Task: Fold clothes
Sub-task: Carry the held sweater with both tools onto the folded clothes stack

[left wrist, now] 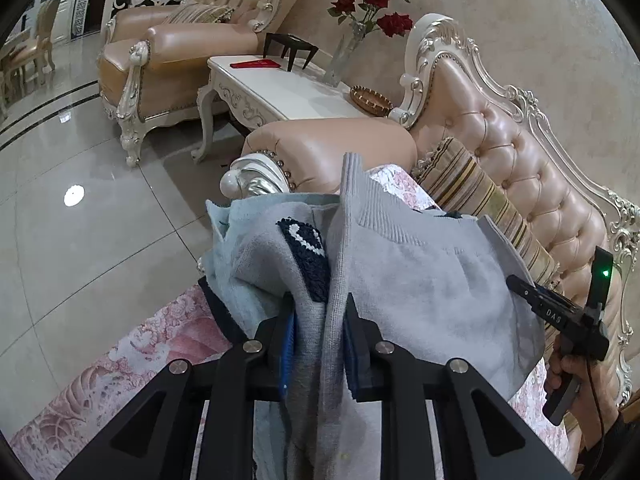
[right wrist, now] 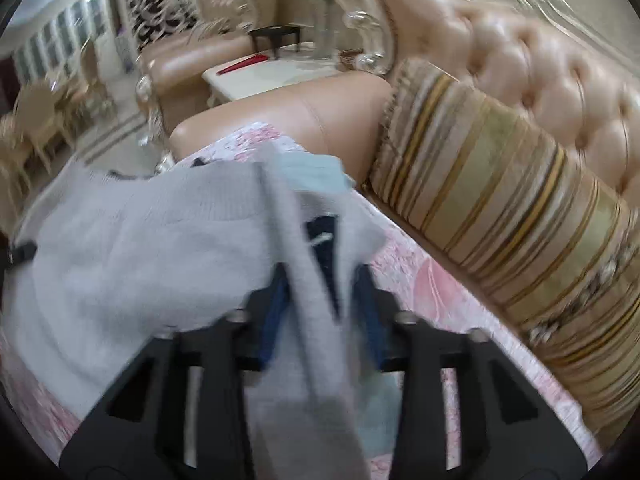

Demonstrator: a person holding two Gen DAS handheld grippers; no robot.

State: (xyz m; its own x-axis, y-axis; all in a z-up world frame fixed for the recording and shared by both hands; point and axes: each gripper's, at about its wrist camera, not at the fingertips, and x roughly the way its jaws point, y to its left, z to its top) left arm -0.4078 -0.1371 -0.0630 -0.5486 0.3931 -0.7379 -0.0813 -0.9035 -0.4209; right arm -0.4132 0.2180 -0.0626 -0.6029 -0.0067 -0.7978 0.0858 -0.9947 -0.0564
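Left gripper (left wrist: 317,312) and right gripper (right wrist: 322,292) each pinch the grey sweater's (left wrist: 420,276) edge; bare floor (left wrist: 80,184) fills the frame's left.

I see a striped cushion (right wrist: 500,196) against the tufted sofa back (left wrist: 508,140), and red roses (left wrist: 376,0) above a white side table (left wrist: 280,88).

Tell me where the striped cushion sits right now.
The striped cushion leans against the sofa's tufted backrest, right of the grey sweater in the right wrist view.
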